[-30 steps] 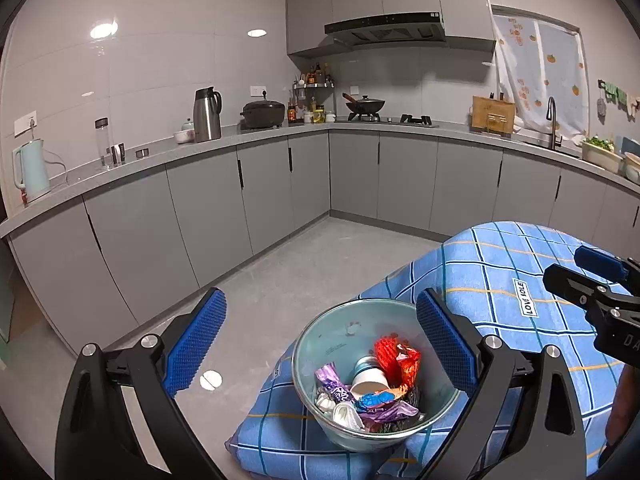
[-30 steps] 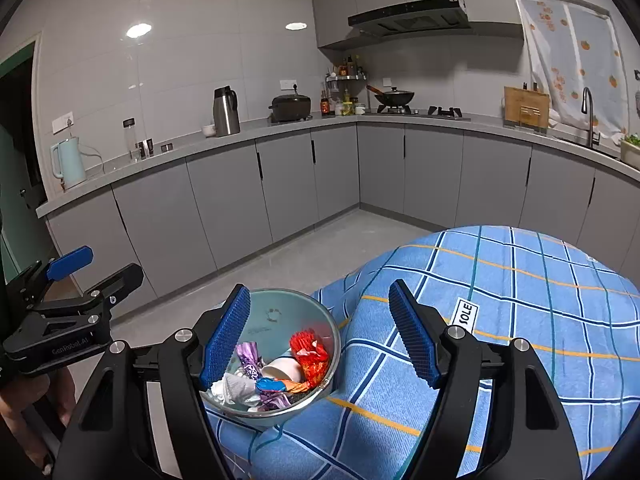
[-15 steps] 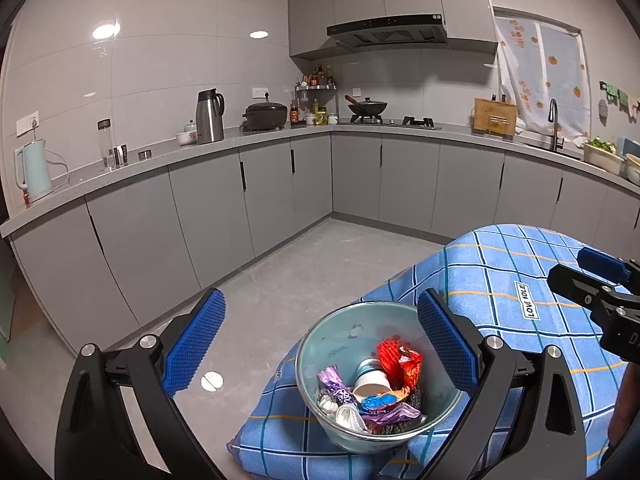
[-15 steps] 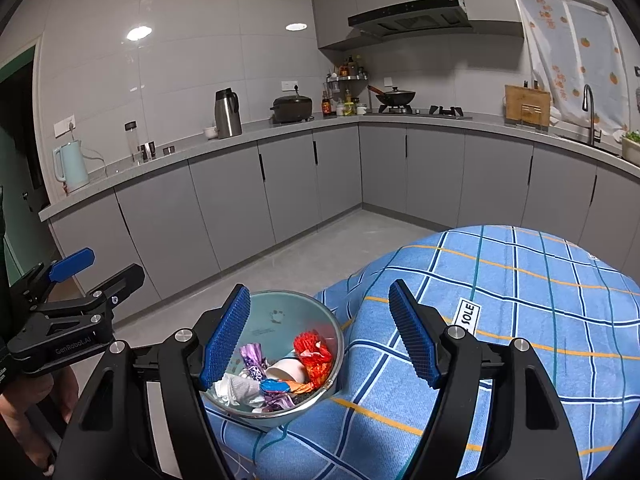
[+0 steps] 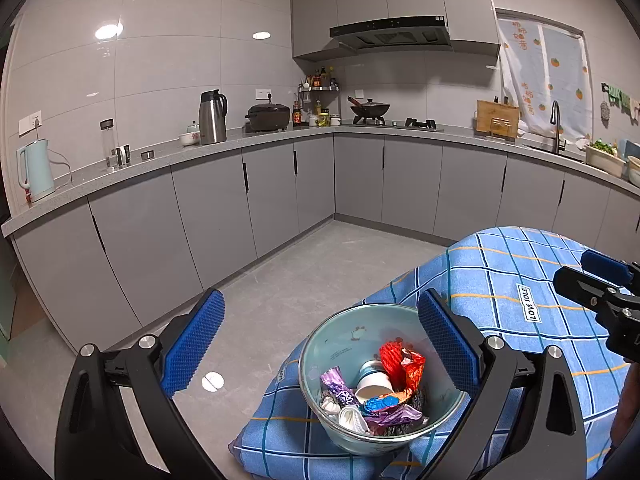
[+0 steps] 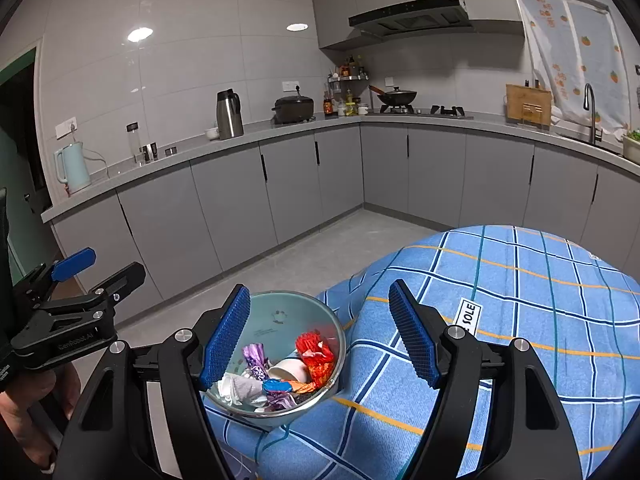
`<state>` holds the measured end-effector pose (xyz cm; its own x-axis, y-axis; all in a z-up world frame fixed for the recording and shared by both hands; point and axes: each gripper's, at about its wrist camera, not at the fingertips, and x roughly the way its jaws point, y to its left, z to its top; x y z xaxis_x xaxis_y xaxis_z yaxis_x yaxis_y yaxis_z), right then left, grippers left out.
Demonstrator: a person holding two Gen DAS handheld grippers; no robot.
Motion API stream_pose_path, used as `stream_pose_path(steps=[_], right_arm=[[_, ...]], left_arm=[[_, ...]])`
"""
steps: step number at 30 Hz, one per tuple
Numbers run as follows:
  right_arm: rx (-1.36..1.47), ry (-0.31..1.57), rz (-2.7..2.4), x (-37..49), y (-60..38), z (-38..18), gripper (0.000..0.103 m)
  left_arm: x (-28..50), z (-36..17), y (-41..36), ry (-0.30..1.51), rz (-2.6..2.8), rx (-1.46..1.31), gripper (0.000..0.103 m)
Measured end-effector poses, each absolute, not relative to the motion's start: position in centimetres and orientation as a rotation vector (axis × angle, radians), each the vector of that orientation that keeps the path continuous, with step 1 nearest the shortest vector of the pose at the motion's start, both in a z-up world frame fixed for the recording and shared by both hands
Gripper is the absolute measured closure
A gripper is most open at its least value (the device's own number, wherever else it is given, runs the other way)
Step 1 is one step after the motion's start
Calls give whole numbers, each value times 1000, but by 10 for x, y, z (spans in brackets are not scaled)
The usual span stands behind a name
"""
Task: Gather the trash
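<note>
Bowl: glass bowl (image 5: 378, 376) sits near the corner of the table, full of trash.
Trash: shiny wrappers (image 5: 400, 364), red, purple and blue, and a small white cup (image 5: 374, 384), all piled inside the bowl.
Left tongs (image 5: 320, 342): wide open, holding nothing. The bowl is just below and in front, a bit toward the right finger (image 5: 446, 344).
Right tongs (image 6: 320, 336): wide open too, holding nothing. The bowl is below, over by the left finger (image 6: 226, 338), not in the middle.
Which is nearer: the left tongs look nearer and better lined up with the bowl, I think.
Long way: the bowl is round, so no long way. The wrappers lie every which way.
What is left: no loose trash shows on the cloth, so the job looks almost done.
Table: covered with a blue checked cloth (image 6: 520, 300) that is soft and bumpy. The bowl is close to the edge and could tip if pushed.
Room: a kitchen with grey cupboards (image 5: 224, 208), a grey floor (image 5: 316, 268), a kettle (image 5: 36, 170) and a stove (image 5: 370, 110) far beyond the tongs.
</note>
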<state>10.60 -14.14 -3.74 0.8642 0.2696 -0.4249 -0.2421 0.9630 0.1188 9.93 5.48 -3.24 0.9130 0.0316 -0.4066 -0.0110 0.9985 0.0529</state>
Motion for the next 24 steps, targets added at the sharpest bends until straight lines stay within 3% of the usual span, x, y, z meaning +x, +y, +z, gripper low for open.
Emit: stream_pose_path(steps=[24], right_arm=[[61, 439, 265, 101, -139, -32, 31]], left_arm=[[103, -34, 54, 431, 42, 70, 5]])
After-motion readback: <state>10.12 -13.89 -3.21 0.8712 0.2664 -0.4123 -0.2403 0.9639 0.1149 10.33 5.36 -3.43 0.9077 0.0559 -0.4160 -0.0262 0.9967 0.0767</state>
